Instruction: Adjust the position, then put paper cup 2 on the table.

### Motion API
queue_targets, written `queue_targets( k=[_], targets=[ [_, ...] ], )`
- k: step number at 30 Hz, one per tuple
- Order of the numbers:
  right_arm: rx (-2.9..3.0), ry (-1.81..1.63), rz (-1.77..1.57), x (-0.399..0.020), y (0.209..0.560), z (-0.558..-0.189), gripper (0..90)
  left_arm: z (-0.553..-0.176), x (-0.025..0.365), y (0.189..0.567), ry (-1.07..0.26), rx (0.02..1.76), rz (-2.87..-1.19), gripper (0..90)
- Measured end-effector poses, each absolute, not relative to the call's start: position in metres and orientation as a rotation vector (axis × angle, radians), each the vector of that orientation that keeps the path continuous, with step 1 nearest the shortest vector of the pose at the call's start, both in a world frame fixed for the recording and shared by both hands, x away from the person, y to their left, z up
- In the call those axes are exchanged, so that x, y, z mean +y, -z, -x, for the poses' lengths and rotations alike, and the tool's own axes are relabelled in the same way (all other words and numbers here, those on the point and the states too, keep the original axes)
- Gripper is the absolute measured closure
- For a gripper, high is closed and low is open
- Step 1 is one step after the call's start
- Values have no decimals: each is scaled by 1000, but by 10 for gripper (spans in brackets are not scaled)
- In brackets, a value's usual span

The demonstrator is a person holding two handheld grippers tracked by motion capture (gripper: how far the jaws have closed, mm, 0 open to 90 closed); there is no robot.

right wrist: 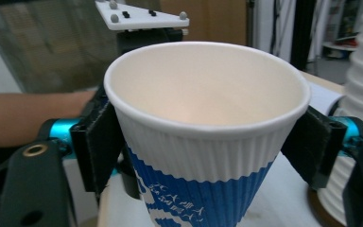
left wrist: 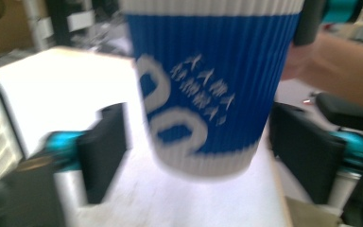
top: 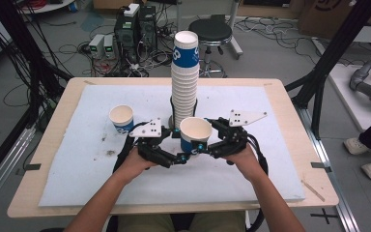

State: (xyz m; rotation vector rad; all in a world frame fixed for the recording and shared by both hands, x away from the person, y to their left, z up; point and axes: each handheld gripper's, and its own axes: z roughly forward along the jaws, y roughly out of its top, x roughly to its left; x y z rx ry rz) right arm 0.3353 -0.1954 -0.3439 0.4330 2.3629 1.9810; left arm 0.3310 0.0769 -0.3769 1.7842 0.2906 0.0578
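- The paper cup (top: 195, 133) stood upright above the middle of the desk (top: 290, 111), in front of the tall cup stack (top: 184, 77), with its long axis vertical and its mouth up
- The right gripper (top: 207, 144) held the cup just under the rim: in the right gripper view its two pads pressed the ribbed wall from either side, so the jaws were closed on the cup (right wrist: 208, 137) at a wide setting
- The left gripper (top: 183, 155) bracketed the lower blue part of the cup (left wrist: 203, 90); a gap showed between each pad and the wall, so its jaws stood open and gripped nothing
- The cup therefore lay between the left jaws and straight ahead of them, both hands equally near
- A second cup (top: 121, 119) stood apart toward the left edge of the desk
- The left gripper view was motion-blurred, the cup rim was cut off at its top edge, and contact between the cup base and the white mat (top: 92, 159) could not be judged
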Motion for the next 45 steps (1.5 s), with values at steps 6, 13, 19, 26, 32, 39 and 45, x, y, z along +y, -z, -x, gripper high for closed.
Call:
queue_targets(
  k=[6,13,19,26,32,39,45],
  targets=[
    [2332,-1838,-464,-210,341,-335,228,-329,98,380,-125,357,-1774,153],
    [2301,-1699,-525,-228,343,-335,228,-330,137,379,-234,456,-1733,153],
    [2253,-1693,-583,-239,344,-339,229,-329,161,377,-303,506,-1703,154],
    [2233,-1676,-594,-242,343,-340,229,-326,178,376,-348,540,-1665,155],
    [2216,-1668,-601,-247,339,-338,231,-324,183,375,-370,546,-1648,154],
    [2191,-1655,-616,-253,335,-338,231,-324,188,374,-380,556,-1636,154],
    [2173,-1603,-643,-261,336,-340,231,-326,196,374,-391,568,-1623,155]
  ],
)
